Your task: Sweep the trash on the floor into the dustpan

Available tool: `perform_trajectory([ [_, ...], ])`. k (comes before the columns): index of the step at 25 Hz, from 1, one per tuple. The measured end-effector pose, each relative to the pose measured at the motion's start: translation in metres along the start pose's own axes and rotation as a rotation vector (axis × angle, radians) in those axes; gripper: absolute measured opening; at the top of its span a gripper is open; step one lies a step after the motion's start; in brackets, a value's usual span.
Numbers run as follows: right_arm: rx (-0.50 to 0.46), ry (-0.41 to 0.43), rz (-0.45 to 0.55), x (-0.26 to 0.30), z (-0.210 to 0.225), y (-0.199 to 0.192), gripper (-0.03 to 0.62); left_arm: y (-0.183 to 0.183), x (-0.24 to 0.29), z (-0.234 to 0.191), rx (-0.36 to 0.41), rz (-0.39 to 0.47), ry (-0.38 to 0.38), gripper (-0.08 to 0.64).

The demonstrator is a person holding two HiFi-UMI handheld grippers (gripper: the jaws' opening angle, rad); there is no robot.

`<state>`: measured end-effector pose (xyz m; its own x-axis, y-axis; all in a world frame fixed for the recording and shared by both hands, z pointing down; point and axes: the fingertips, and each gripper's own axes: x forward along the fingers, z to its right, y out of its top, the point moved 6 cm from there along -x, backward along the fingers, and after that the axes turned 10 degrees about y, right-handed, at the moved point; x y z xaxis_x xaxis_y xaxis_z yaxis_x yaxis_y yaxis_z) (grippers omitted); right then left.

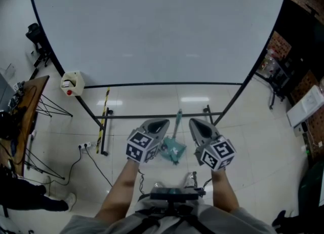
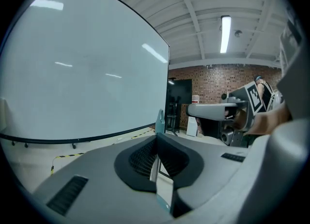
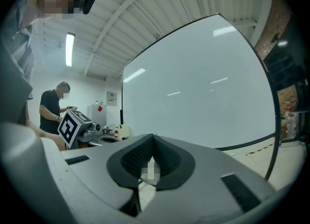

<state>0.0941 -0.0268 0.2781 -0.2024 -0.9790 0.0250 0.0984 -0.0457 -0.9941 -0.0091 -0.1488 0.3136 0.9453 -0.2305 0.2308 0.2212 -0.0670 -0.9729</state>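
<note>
A teal dustpan [image 1: 173,152] with a long teal handle [image 1: 178,121] lies on the pale tiled floor, low between my two grippers. My left gripper [image 1: 161,125] is held up to its left, jaws shut with nothing in them [image 2: 157,139]. Just past those jaws, the left gripper view shows the tip of the teal handle [image 2: 160,120]. To the right of the dustpan is my right gripper [image 1: 196,123], also shut and holding nothing [image 3: 153,140]. Each gripper view shows the other gripper off to one side. I see no trash on the floor.
A big white screen [image 1: 157,25] on a black frame with floor feet [image 1: 104,152] stands just ahead. At the left are a table [image 1: 30,106], cables with a power strip [image 1: 86,147], and a person's legs [image 1: 30,197]. Shelves and boxes [image 1: 298,96] fill the right.
</note>
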Motion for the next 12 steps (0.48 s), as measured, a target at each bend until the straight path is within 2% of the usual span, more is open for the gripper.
perform_trajectory([
  [12,0.007,0.022,0.022,0.0004,0.0028,0.0018,0.000,-0.0028,0.0008,0.0017,-0.010,-0.003,-0.004,0.003],
])
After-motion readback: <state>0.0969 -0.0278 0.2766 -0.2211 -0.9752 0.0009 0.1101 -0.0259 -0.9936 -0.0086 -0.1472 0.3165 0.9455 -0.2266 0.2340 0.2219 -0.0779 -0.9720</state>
